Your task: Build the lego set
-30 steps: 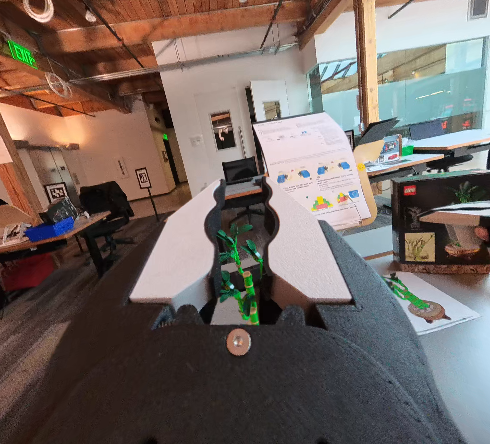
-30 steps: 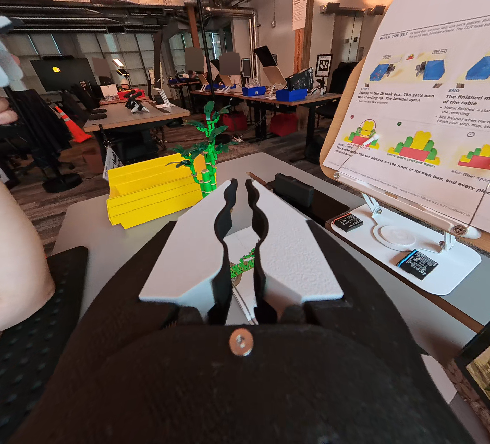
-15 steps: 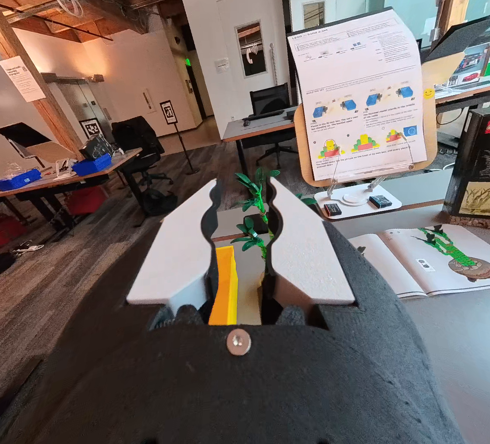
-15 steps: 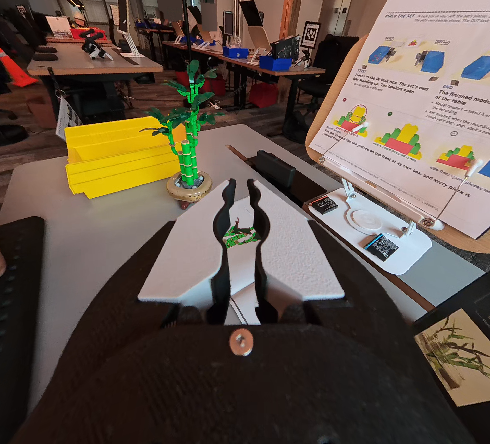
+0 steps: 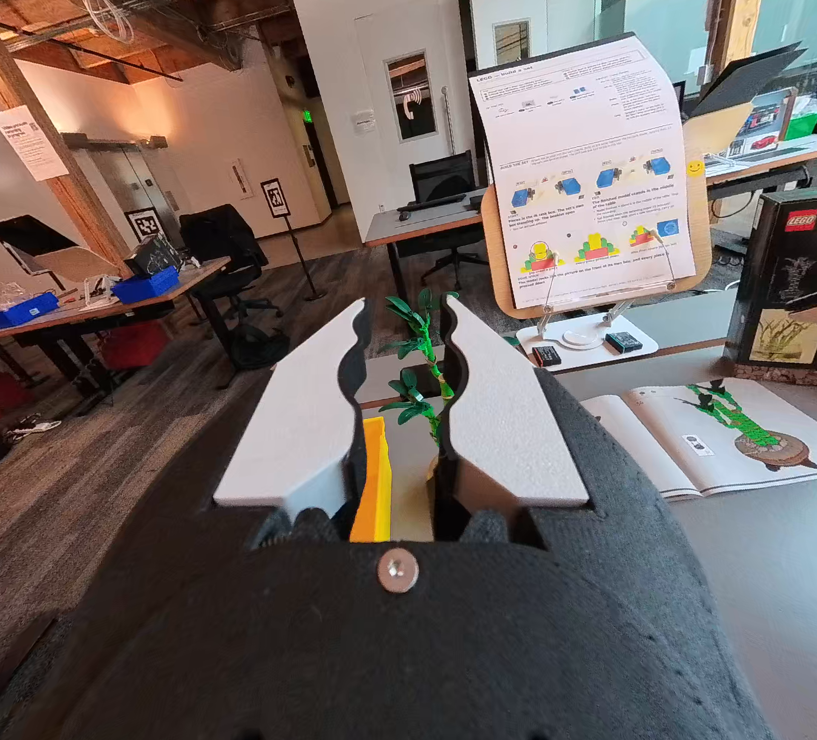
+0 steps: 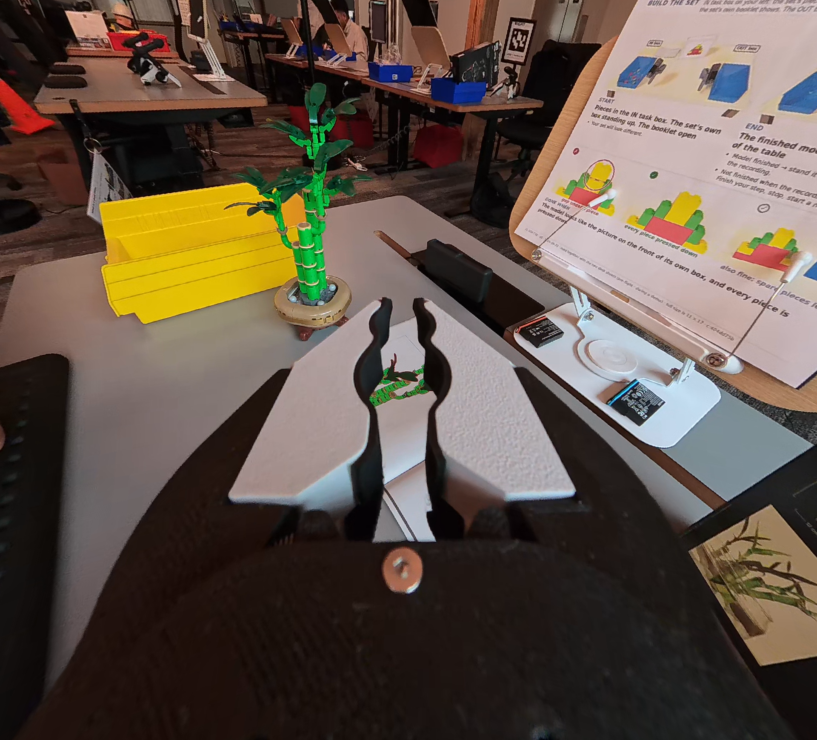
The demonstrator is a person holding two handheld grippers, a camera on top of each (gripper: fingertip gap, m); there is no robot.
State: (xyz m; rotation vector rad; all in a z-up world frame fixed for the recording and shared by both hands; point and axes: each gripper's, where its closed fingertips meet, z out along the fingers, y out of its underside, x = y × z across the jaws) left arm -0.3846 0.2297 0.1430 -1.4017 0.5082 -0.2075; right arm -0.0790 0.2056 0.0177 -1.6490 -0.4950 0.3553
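Note:
The green bamboo lego model (image 6: pixel 309 232) stands upright in its tan round pot on the grey table (image 6: pixel 154 387), next to the yellow bin (image 6: pixel 185 250). Nothing holds it. My left gripper (image 5: pixel 404 303) is open and empty. The model (image 5: pixel 424 365) and the bin (image 5: pixel 376 484) show through its gap, farther off. My right gripper (image 6: pixel 401 302) is empty with a narrow gap between its fingers, and hovers over the open booklet (image 6: pixel 398 382), just in front of the model's pot. The booklet (image 5: pixel 707 431) lies to the right in the left wrist view.
An instruction sheet on a wooden stand (image 6: pixel 707 143) rises at the right, its white base (image 6: pixel 619 365) carrying two small black blocks. The dark set box (image 5: pixel 778 289) stands behind the booklet. A black mat (image 6: pixel 26 453) lies at the left. Desks and chairs fill the room beyond. The gap from one gripper's tips to the other's is roughly 35 cm.
A second ago the model sat between my left gripper's fingers, raised. It now stands on the table and the left gripper has drawn back. The right gripper tilted down toward the table.

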